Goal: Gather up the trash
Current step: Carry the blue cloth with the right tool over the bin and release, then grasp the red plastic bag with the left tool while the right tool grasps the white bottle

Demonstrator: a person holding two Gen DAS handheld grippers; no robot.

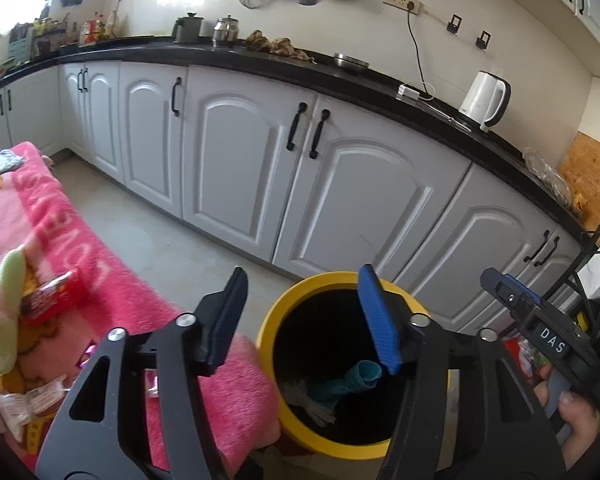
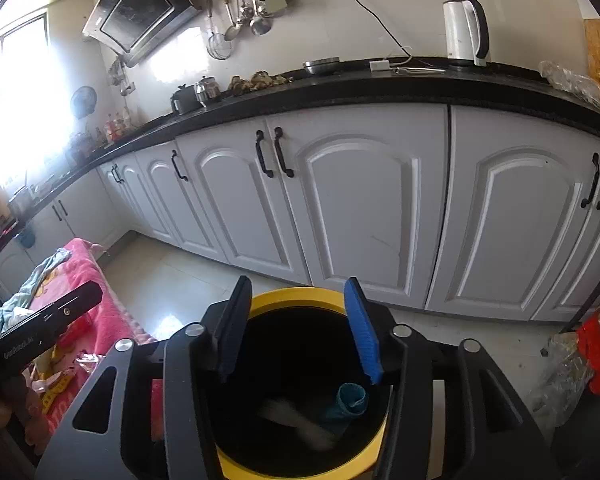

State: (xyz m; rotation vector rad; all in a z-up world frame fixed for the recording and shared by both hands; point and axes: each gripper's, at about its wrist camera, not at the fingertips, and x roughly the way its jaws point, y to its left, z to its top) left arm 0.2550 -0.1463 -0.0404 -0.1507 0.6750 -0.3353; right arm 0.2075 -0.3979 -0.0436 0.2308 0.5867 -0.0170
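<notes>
White letters "DAS" stand on a small black label [image 1: 553, 340] on the black right gripper [image 1: 500, 286] body at right. Pink blanket lettering is illegible.

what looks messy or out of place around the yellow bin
Crumpled snack wrappers and a red packet lie scattered on the pink fleece blanket left of the round yellow-rimmed bin, which already holds a teal cloth.

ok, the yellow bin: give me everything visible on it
The yellow bin is round, upright and open-topped, with a smooth, plastic-looking yellow rim and wall and a black inside. It stands on the pale tiled floor before the white cabinets, close against the pink blanket. Inside lie a rolled teal cloth and something whitish. Both open grippers hover over it.
</notes>
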